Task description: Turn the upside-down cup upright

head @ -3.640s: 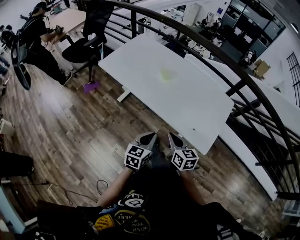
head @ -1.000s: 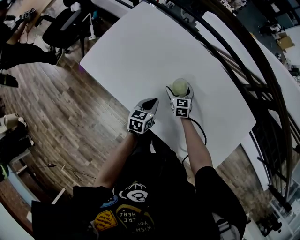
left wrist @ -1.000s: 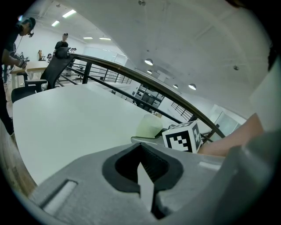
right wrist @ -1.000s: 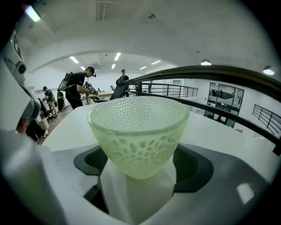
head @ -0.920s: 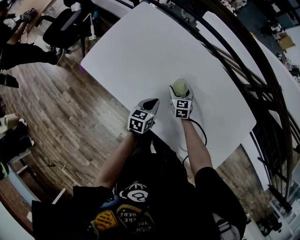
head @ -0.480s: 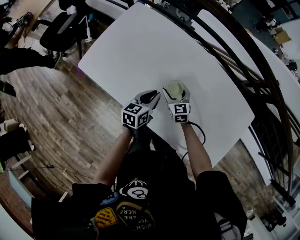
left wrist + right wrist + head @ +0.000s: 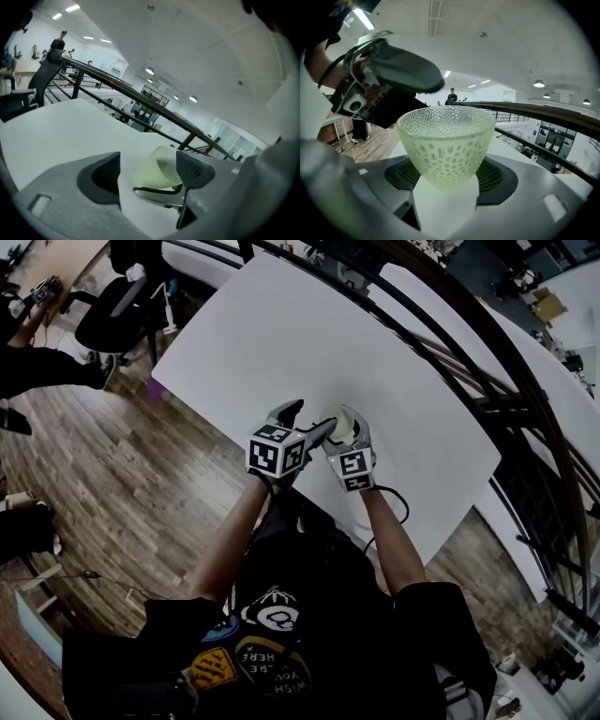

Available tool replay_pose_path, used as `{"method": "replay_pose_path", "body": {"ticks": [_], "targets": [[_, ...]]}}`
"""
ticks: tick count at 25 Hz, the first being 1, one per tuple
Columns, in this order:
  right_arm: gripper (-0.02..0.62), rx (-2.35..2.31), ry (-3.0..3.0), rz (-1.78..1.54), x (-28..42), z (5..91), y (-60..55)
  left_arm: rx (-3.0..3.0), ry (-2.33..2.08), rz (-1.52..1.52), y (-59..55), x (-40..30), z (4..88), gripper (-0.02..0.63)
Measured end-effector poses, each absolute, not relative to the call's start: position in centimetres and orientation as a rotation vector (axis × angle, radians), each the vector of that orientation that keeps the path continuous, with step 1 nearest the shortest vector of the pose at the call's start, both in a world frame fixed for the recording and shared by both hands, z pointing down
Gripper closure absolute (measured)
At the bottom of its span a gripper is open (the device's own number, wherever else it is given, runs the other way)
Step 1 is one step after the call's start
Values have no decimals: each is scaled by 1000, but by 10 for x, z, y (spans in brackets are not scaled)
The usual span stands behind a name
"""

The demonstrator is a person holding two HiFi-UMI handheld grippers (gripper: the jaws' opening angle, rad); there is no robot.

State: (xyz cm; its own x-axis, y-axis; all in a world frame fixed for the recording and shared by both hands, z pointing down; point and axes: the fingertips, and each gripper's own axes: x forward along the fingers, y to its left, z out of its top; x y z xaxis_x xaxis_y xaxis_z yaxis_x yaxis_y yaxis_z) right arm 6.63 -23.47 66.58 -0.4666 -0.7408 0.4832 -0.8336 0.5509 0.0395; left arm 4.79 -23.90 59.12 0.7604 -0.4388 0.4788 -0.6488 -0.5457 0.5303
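Note:
A pale green dotted cup (image 7: 339,424) hangs above the white table (image 7: 309,334), with my right gripper (image 7: 347,432) shut on it. In the right gripper view the cup (image 7: 446,140) shows its wide rim up, and its narrow base sits between the pads of my right gripper (image 7: 450,180). My left gripper (image 7: 309,423) is close on the cup's left, and its jaws are opening. In the left gripper view the cup (image 7: 157,171) lies just beyond the jaws of my left gripper (image 7: 149,161), near the right one, and neither pad presses on it.
A dark curved railing (image 7: 525,399) runs along the table's far side. A black office chair (image 7: 122,315) stands at the table's left end on the wooden floor (image 7: 112,484). A person (image 7: 28,362) is at the far left. A cable (image 7: 394,498) loops by my right arm.
The right gripper closed on the cup and lifted it off the table. The left gripper rose, came in beside the cup from the left, and its jaws opened.

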Motion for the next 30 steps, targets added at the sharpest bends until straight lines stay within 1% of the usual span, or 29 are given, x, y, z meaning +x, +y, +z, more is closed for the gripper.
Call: {"method": "replay_pose_path", "body": {"ticks": [2,3,4,8,13,17,21,23,24,25,26,30], "targets": [[249,1262,-2346,248,61,658,-227,2251,-847,500,-236,47,599,230],[249,1253,-2343,223,58,655,-224,2254,-854,545,-234,47,602,245],[249,1242,-2337,189,56,652,-220,2254,-853,572,-230,47,603,277],[249,1196,-2321,77,50,643,-208,2249,-869,597,-223,48,598,551],[249,1183,-2359,75,49,639,-198,2249,-863,665,-216,46,601,569],[250,1212,-2422,121,48,633,-191,2215,-929,578,-222,28,592,571],[256,1298,-2506,290,59,627,-185,2197,-1008,488,-237,5,577,571],[277,1362,-2554,428,64,619,-187,2193,-1027,478,-242,-1,576,571],[304,1390,-2576,524,66,616,-188,2186,-1029,465,-243,-3,576,571],[351,1408,-2601,643,67,613,-189,2178,-1029,450,-244,-5,576,571],[377,1412,-2627,777,68,611,-190,2173,-1028,438,-244,-5,576,571],[381,1351,-2679,1403,66,612,-195,2174,-1047,406,-243,-5,575,571]]}}
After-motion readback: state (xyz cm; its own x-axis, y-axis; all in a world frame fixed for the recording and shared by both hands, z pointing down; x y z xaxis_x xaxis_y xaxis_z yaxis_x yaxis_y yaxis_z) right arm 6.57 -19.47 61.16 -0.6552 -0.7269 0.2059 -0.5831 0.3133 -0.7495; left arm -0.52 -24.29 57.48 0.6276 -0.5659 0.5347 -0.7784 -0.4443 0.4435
